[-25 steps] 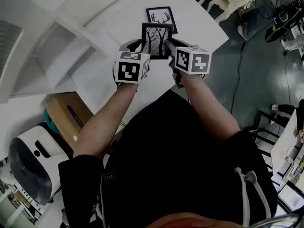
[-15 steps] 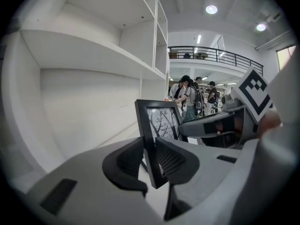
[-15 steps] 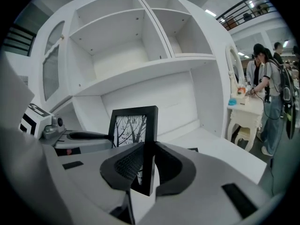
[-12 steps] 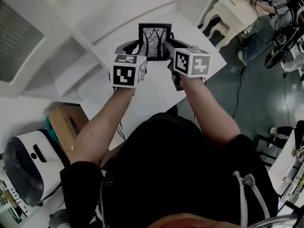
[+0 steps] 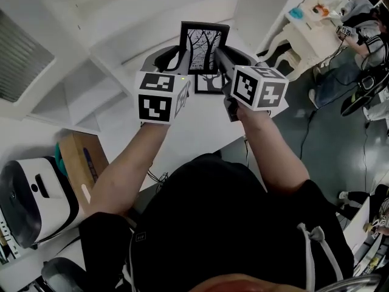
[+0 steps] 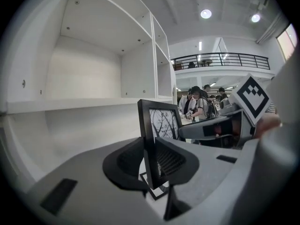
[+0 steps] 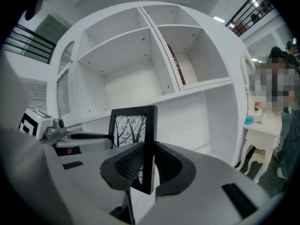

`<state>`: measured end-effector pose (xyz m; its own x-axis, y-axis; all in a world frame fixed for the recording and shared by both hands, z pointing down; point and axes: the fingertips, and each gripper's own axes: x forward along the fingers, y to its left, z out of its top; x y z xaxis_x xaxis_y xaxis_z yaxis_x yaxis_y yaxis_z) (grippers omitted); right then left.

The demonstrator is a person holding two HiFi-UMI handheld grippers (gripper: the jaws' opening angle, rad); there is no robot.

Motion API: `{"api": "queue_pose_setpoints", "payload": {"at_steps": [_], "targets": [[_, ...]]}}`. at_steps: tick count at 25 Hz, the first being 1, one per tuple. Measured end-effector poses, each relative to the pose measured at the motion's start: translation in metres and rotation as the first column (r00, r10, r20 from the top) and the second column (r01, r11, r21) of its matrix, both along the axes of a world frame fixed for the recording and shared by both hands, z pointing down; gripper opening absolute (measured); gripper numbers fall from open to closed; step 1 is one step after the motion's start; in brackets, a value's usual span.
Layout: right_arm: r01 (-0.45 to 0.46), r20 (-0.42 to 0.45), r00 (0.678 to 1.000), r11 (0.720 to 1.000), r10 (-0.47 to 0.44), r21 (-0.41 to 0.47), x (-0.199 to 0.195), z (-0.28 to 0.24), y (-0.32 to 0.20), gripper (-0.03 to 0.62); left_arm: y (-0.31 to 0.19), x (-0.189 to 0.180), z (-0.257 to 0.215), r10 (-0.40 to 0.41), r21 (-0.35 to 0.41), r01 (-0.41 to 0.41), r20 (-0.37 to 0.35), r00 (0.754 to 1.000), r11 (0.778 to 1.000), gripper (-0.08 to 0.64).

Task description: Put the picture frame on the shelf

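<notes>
The left gripper [image 5: 177,58] and the right gripper [image 5: 220,56] each squeezed one side edge of the picture frame [image 5: 203,46]. It stood upright in the air, near the white shelf [image 5: 61,105]. Another frame [image 5: 208,84], maybe lying flat, was on the table [image 5: 182,132] below.

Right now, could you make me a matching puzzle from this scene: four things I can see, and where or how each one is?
Things:
1. tree picture frame
2. left tongs
3. right tongs
4. second frame

States:
A. lying flat on the white table
B. clamped on the tree frame's right edge
C. held upright above the table
D. clamped on the tree frame's left edge

Pairs: 1-C, 2-D, 3-B, 4-A
</notes>
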<state>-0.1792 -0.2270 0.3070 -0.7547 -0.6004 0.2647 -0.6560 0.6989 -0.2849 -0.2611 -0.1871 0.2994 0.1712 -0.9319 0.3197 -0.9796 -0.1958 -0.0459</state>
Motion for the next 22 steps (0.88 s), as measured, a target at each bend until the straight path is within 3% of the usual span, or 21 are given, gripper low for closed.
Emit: {"api": "queue_pose_setpoints", "payload": {"at_steps": [14, 22], "targets": [[0.132, 0.040, 0.989, 0.980, -0.140, 0.151, 0.023, -0.069, -0.042, 0.081, -0.031, 0.028, -0.066, -0.146, 0.129, 0.140, 0.042, 0.988, 0.982, 0.078], [0.112, 0.089, 0.987, 0.965, -0.136, 0.238, 0.012, -0.117, -0.045, 0.081, -0.032, 0.018, -0.113, -0.153, 0.196, 0.137, 0.067, 0.986, 0.971, 0.078]]}}
